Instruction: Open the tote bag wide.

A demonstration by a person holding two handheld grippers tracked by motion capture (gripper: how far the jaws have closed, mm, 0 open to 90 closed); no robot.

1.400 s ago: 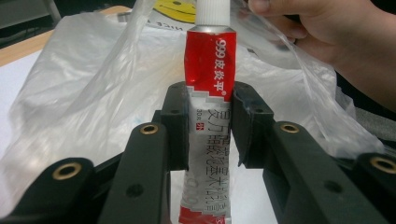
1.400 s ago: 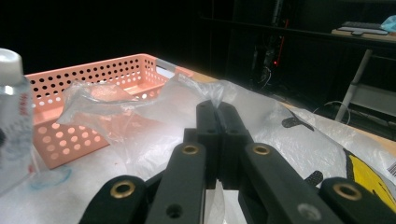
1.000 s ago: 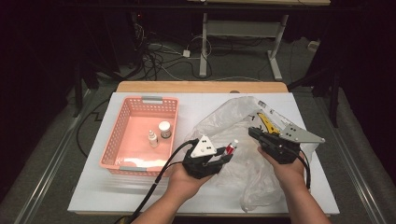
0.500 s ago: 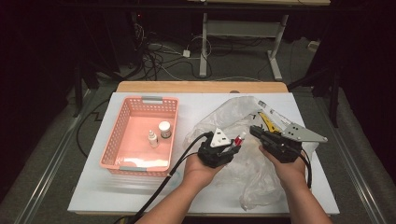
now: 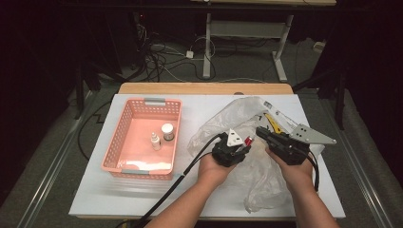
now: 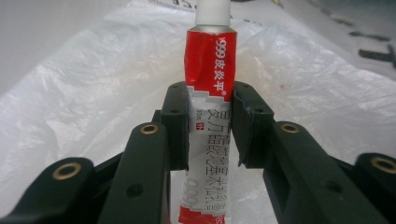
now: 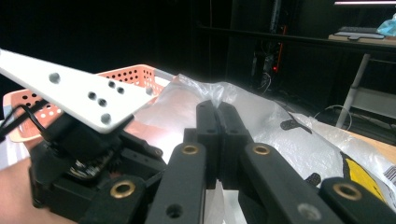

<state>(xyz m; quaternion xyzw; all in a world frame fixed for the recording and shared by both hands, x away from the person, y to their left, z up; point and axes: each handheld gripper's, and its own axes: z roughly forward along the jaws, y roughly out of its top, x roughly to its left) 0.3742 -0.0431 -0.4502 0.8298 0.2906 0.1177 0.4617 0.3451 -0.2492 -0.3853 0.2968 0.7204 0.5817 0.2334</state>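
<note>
One red-and-white tube [image 6: 208, 93] sits clamped between the left gripper's [image 5: 244, 144] jaws, above the one clear plastic bag [image 5: 247, 166]. The right gripper's [image 5: 260, 130] jaws pinch the bag's film. Left of the bag, one pink basket [image 5: 119, 142] holds two small bottles [image 5: 161, 135].

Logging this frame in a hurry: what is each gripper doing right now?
Left gripper: closed on the red and white tube.
Right gripper: closed, pinching the clear plastic bag.
</note>
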